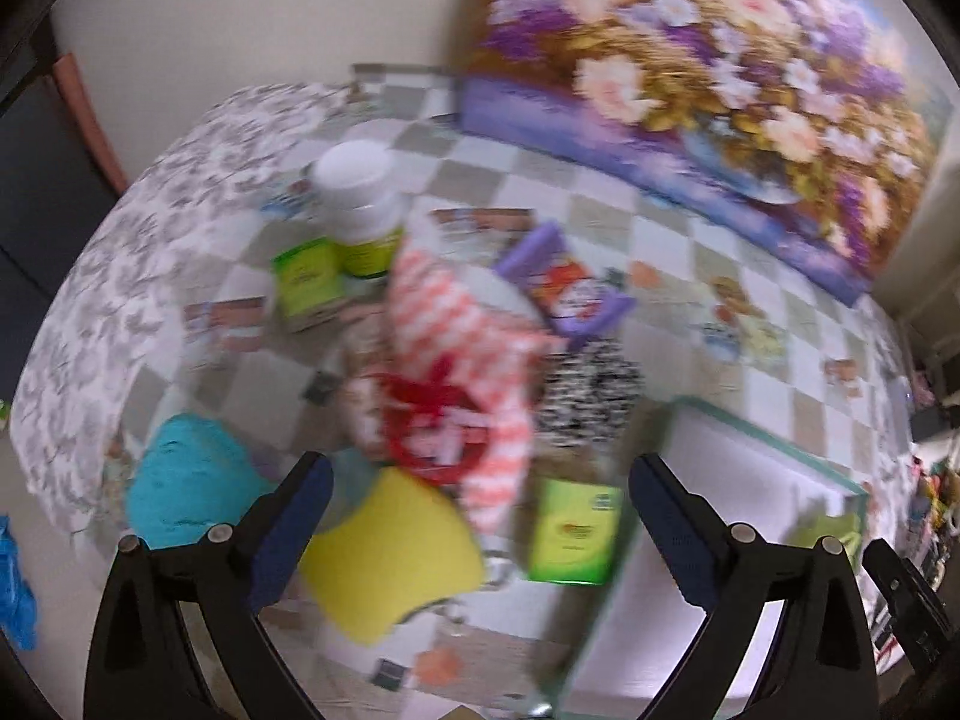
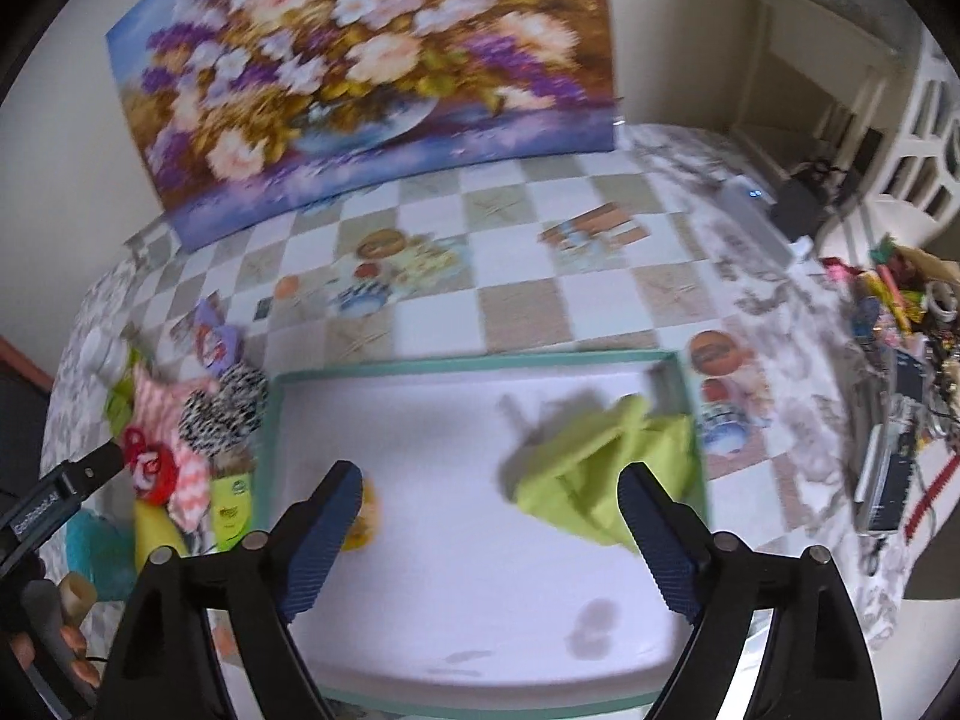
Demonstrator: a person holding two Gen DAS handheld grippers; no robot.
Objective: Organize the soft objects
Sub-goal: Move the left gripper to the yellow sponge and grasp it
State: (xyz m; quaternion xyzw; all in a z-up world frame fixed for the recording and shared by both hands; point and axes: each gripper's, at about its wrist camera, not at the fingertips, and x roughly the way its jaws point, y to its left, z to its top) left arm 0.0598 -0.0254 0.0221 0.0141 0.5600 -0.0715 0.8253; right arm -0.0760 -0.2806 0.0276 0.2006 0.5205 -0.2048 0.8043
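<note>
Both fisheye views motion-blurred and soft, edges bent with black corner vignette, even indoor light, white tray [image 2: 456, 540] floor near blown out, green cloth [image 2: 594, 468] throws a soft shadow leftward

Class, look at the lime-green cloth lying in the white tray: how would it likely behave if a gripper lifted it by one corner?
The lime-green cloth lies crumpled in folds, so it is probably floppy and would drape and hang. It looks thin, so likely light. Against the tray wall, it should bunch rather than slide if pushed.
</note>
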